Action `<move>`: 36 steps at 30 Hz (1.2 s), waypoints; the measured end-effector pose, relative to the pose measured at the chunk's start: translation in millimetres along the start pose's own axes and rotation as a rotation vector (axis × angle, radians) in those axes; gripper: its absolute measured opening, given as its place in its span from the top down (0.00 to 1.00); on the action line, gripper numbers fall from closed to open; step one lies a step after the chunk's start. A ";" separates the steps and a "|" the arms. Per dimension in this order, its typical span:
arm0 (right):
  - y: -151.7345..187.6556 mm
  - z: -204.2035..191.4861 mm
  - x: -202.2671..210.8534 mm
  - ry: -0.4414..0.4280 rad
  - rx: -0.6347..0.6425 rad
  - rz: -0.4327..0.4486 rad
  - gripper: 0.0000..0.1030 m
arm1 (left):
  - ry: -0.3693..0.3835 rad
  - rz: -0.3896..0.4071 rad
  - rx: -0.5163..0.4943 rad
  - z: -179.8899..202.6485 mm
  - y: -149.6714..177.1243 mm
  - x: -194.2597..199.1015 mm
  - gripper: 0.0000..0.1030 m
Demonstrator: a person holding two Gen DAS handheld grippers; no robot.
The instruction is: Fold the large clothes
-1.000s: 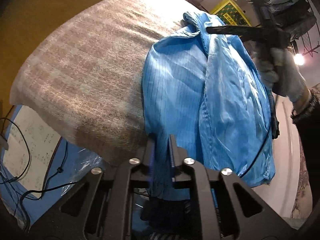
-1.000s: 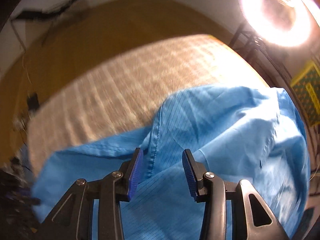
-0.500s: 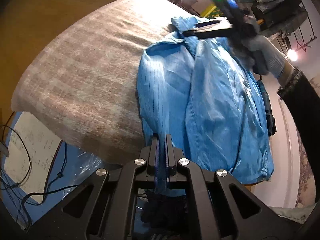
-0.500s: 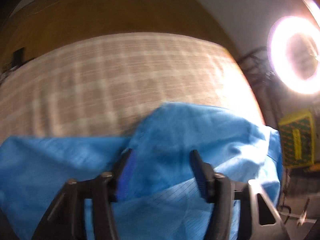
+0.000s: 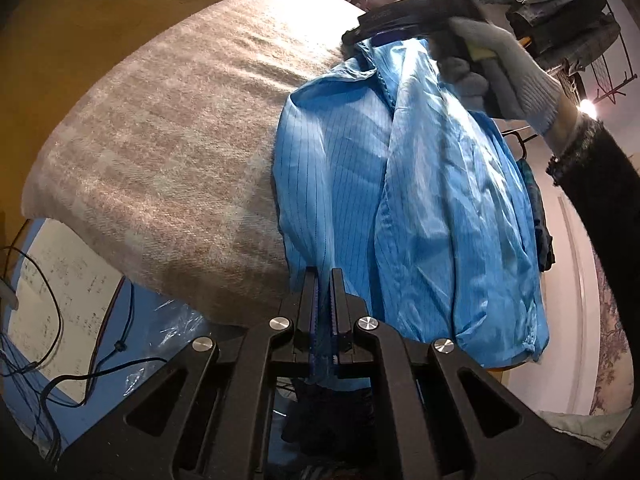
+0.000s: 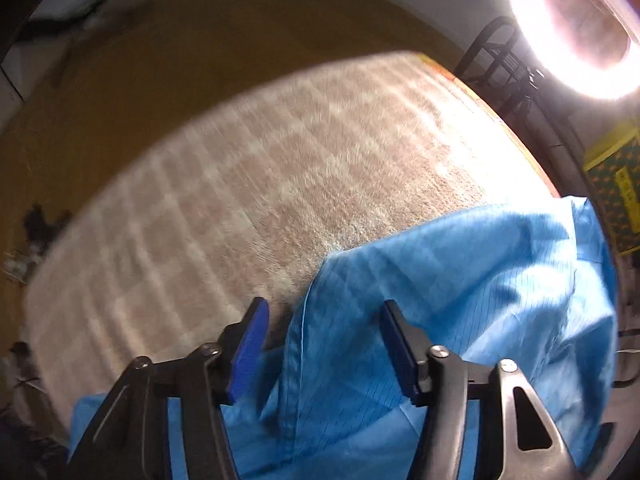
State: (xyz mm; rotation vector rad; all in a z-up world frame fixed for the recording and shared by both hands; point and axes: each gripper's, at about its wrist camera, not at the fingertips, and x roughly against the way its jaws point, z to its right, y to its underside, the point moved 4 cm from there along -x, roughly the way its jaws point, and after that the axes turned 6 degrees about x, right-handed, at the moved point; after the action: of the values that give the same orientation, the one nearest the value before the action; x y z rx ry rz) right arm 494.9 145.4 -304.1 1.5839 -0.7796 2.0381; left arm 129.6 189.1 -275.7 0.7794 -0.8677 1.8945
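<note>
blue garment (image 6: 440, 300) on beige blanket (image 6: 260, 200), jaws closing astride hem

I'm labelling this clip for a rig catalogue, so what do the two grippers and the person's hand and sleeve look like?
The left gripper and the right gripper are alike: black plastic frames with triangular cut-outs, silver round screw heads at the joints, and ridged blue pads inside the fingers. The person's right hand wears a pale grey knitted glove, and the sleeve above it is dark and fuzzy.
</note>
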 end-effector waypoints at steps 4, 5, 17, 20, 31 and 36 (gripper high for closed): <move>-5.6 3.3 -12.0 0.091 -0.012 -0.044 0.95 | 0.001 0.001 -0.006 -1.2 2.3 2.9 0.98; -6.2 8.6 -11.2 0.078 -0.031 -0.039 0.98 | -0.002 0.002 -0.009 -2.2 3.7 4.5 0.98; -57.3 68.3 27.7 -0.150 -0.393 0.205 0.99 | -0.035 0.078 0.085 -37.3 0.6 30.7 0.98; -66.6 63.4 13.0 -0.153 -0.420 0.199 0.99 | -0.017 0.069 0.127 -44.3 -1.4 29.6 0.98; -61.7 53.1 -4.8 -0.171 -0.361 0.266 0.62 | -0.026 0.081 0.122 -30.5 -11.2 24.4 0.96; -36.8 61.3 51.0 -0.228 -0.361 0.365 0.62 | 0.038 0.081 0.019 1.0 -7.3 29.4 0.92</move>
State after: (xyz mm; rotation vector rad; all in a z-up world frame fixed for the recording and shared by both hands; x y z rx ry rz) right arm 550.4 131.9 -237.3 1.5604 -1.5244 1.8203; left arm 124.2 204.4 -250.1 0.7277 -0.8703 1.9851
